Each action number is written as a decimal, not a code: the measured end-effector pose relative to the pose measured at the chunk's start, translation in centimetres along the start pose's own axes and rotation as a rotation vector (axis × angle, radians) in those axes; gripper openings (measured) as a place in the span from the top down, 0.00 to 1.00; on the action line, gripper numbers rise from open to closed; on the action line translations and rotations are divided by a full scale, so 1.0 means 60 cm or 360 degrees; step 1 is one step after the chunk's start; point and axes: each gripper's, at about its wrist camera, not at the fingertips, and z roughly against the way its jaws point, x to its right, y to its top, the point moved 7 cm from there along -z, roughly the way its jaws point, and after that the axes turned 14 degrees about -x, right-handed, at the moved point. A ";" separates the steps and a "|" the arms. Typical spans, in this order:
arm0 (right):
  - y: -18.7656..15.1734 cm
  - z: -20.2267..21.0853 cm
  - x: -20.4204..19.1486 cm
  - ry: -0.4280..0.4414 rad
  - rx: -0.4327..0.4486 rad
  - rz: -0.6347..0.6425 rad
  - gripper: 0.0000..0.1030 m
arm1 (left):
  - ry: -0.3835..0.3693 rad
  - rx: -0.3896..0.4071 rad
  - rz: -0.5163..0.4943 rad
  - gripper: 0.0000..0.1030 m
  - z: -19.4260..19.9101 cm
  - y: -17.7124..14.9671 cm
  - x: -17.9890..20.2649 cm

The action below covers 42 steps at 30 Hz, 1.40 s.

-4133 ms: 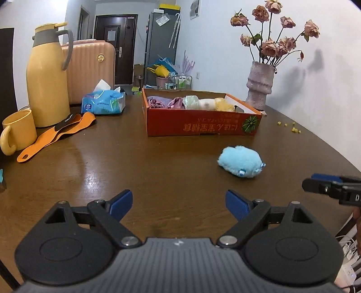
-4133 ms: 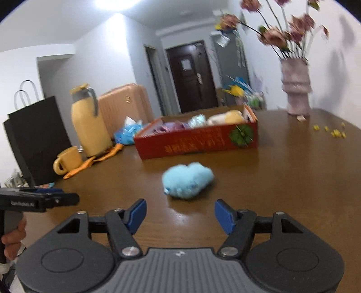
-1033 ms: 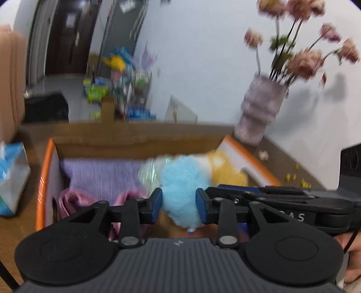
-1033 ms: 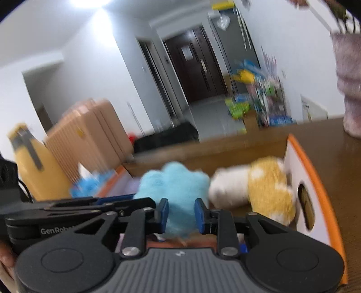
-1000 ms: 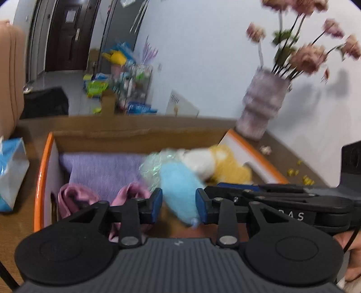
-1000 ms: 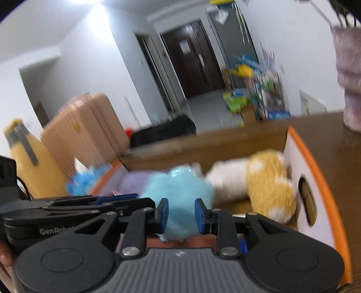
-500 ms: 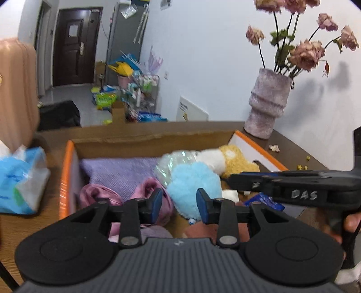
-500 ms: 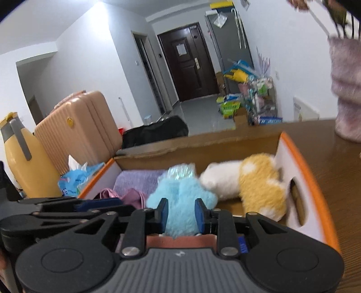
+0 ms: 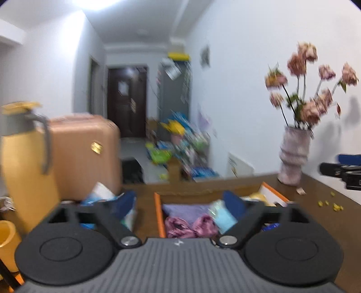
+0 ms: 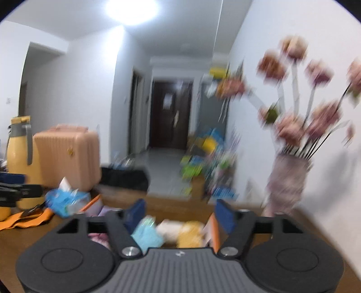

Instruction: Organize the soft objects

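Already your blue plush (image 10: 147, 234) lay in the box (image 9: 158, 209) below both opening, empty hand-held grippers, left (image 9: 179, 202) and right (image 10: 179, 214); no soft thing showed outside.

White walls (image 9: 237, 67), dark door (image 9: 127, 101) down hallway, bright ceiling light (image 10: 130, 10), wooden table (image 9: 315, 209)
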 end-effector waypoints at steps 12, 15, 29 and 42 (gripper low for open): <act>-0.049 0.117 0.001 -0.0028 0.0292 -0.0114 0.05 | 0.0055 0.0204 0.0079 0.00 0.126 -0.035 -0.004; -0.055 0.150 -0.002 -0.0032 0.0312 -0.0122 0.04 | 0.0048 0.0214 0.0085 0.00 0.154 -0.043 -0.004; -0.278 0.334 -0.100 0.0011 0.0170 -0.0106 0.01 | 0.0139 0.0208 0.0021 0.00 0.359 -0.271 0.007; -0.486 0.496 -0.203 0.0041 -0.0097 -0.0195 0.01 | 0.0183 -0.0024 0.0008 0.00 0.507 -0.460 -0.007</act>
